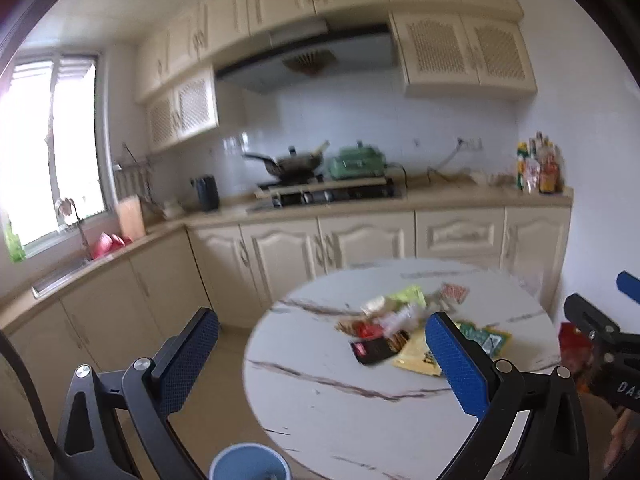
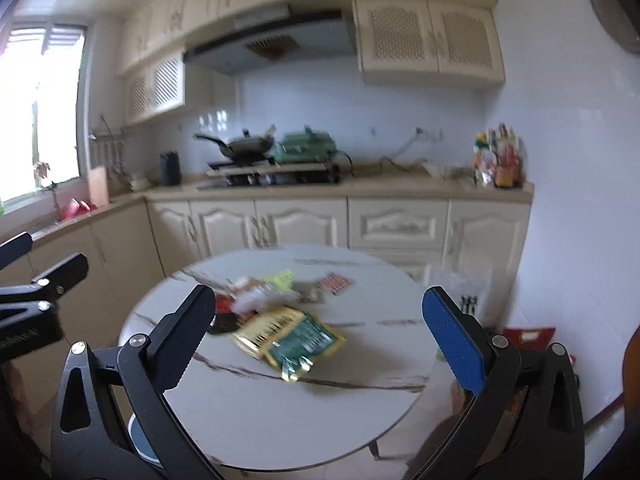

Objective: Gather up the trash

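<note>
A pile of wrappers lies on a round white marble table. It includes a yellow packet, a green packet, a dark red packet and a red-white wrapper. My left gripper is open and empty, held above the table's near left side. My right gripper is open and empty, held above the table with the pile showing between its fingers. A blue bin stands on the floor beside the table, below the left gripper.
Cream kitchen cabinets and a counter with a stove, pan and bottles run behind the table. A sink sits by the window at left. A red bag lies on the floor right of the table.
</note>
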`<move>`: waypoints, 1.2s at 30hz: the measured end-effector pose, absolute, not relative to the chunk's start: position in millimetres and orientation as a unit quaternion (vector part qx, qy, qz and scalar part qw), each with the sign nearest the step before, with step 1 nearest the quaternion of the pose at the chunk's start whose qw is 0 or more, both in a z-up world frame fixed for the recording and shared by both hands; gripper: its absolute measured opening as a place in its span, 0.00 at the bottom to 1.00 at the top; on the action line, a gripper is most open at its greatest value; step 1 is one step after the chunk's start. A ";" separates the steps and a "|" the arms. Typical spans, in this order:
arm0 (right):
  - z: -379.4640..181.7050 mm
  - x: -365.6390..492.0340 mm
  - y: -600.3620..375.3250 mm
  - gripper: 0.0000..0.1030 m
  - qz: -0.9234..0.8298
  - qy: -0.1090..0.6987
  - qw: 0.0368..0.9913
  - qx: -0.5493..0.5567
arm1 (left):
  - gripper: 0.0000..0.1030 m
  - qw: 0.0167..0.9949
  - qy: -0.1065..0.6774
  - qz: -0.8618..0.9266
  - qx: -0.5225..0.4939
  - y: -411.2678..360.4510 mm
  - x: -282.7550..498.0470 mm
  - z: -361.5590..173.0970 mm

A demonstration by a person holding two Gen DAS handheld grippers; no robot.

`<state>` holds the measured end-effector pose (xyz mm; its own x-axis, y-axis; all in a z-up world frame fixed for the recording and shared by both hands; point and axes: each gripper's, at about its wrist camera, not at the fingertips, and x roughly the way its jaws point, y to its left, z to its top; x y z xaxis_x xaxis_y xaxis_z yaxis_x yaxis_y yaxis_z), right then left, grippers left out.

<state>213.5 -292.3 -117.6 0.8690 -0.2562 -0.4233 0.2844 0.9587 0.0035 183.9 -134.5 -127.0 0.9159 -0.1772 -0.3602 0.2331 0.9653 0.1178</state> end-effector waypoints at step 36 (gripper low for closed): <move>-257.3 324.5 -371.3 1.00 -0.129 0.385 0.908 0.102 | 0.75 0.841 0.424 -0.302 0.149 -274.7 508.7 -222.0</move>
